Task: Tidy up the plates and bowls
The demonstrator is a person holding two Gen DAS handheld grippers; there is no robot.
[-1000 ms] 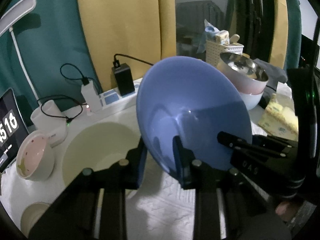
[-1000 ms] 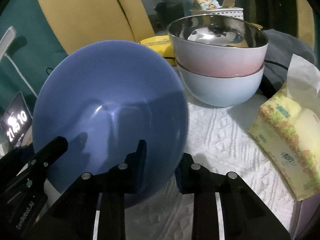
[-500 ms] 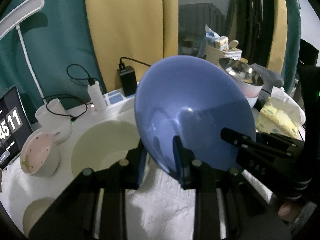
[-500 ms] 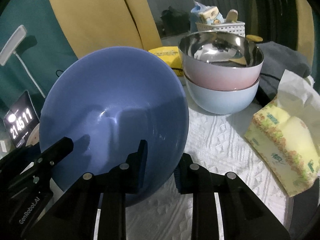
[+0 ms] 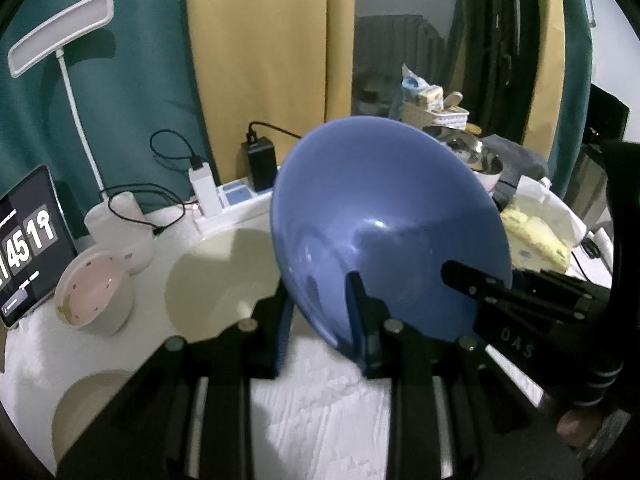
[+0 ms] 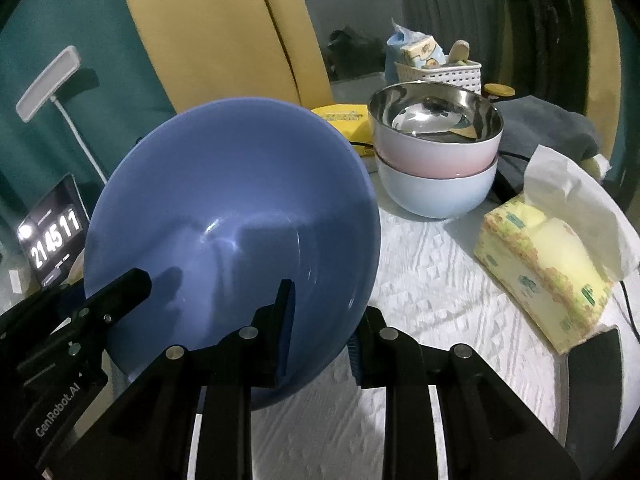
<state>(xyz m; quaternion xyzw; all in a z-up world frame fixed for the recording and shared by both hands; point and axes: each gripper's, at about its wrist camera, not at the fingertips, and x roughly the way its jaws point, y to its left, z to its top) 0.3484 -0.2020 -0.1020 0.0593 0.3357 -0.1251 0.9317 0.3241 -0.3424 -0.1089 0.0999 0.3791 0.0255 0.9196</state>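
Raised higher off the white quilted surface (image 6: 440,280) than a second ago, large round blue plastic bowl (image 6: 240,208), tilted, rim clamped between fingers of left gripper (image 5: 320,320) and right gripper (image 6: 324,332); stacked pink-and-pale-blue steel-lined bowls (image 6: 436,168) lie ahead-right, nearer the right.

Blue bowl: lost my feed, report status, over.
Left gripper and right gripper both clamped on the big blue plastic bowl, tilted, off the table. Stacked pink-and-white steel-lined bowls ahead, apart.
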